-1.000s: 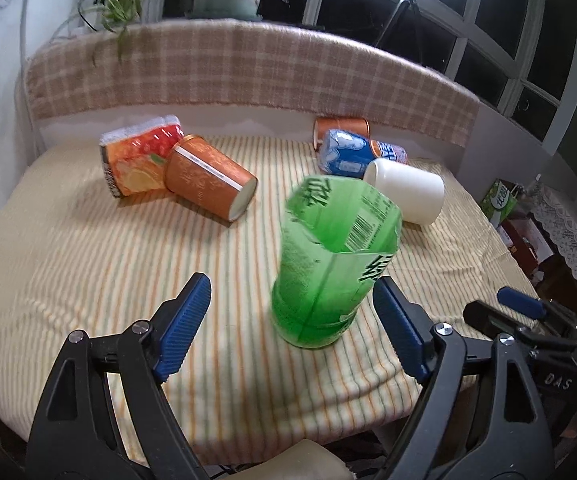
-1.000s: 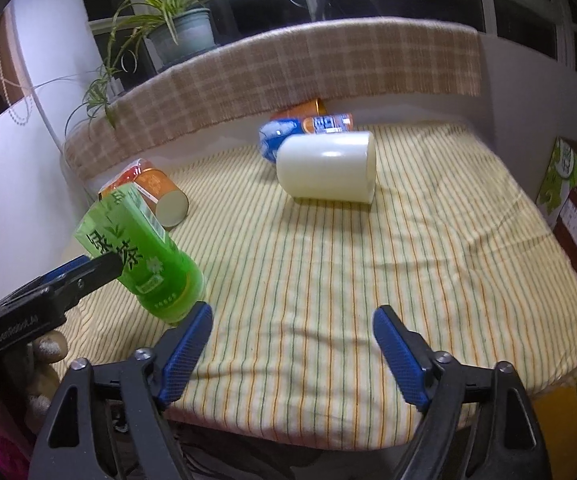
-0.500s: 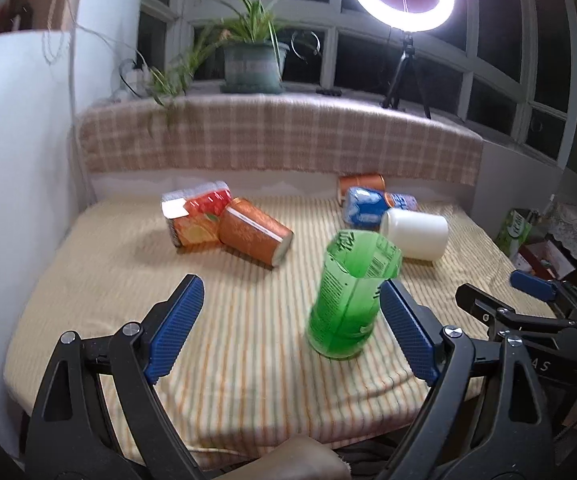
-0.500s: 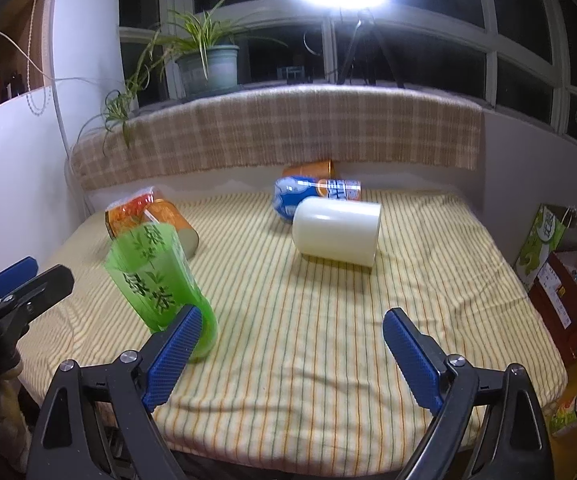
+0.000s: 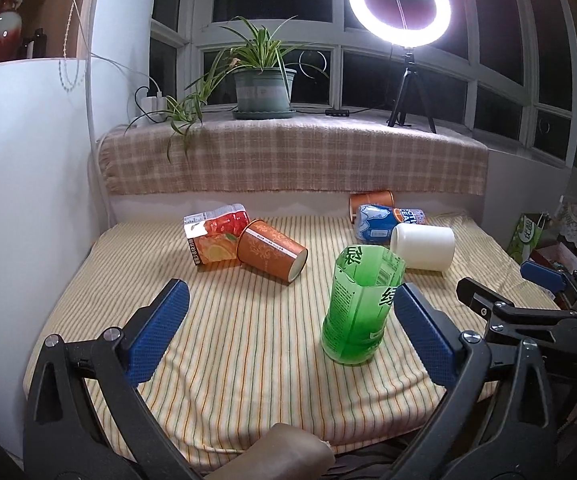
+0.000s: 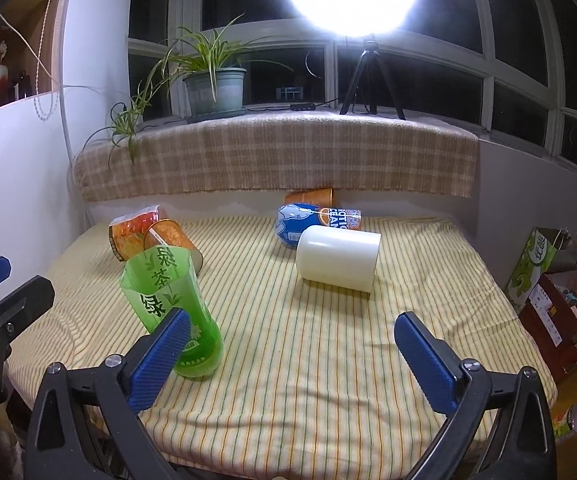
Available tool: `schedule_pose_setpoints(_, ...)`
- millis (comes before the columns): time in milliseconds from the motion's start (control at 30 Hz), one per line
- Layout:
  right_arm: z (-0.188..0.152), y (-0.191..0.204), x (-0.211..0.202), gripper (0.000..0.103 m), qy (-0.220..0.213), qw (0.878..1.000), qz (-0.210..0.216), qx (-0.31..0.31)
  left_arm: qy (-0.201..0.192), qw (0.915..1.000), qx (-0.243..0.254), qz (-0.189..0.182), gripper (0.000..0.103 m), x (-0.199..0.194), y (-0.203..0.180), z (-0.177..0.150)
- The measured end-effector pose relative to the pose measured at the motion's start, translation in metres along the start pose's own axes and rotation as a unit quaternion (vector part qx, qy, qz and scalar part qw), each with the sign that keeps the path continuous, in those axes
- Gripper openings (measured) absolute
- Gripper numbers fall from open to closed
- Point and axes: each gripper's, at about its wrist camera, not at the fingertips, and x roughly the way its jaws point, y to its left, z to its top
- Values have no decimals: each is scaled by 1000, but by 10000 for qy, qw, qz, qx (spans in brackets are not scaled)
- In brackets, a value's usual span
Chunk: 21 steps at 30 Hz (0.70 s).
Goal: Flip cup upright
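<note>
Left wrist view puts the green cup right of centre in the lower half of the frame, standing mouth up on the striped cloth. 1 second ago it leaned between the blue pads; now it stands free, nothing touching it, and the left gripper has backed away, so far more of the room shows above. Its jaws are spread wide and empty, the right pad only overlapping the cup's edge in the picture. I judge the flip done for this cup.

Right wrist view shows the same green cup at lower left, tilted slightly in the fisheye, with the right gripper released and holding nothing, its jaws wide apart above bare cloth.

3 other cups lie on their sides: a white cup right of centre, an orange cup left of centre beside a juice carton, and another orange one at the back behind a blue can.

The surface is a soft, faintly wrinkled yellow striped cover, backed by a plaid ledge carrying a potted plant and a glaring ring light before dark windows.
</note>
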Motion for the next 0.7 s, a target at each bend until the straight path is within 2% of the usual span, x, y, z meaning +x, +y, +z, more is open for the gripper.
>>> schedule_pose_setpoints(700,2,3,-4,103,-95,9999,-86,-42,29,10000,-8,-6,103,-1,-2,-2)
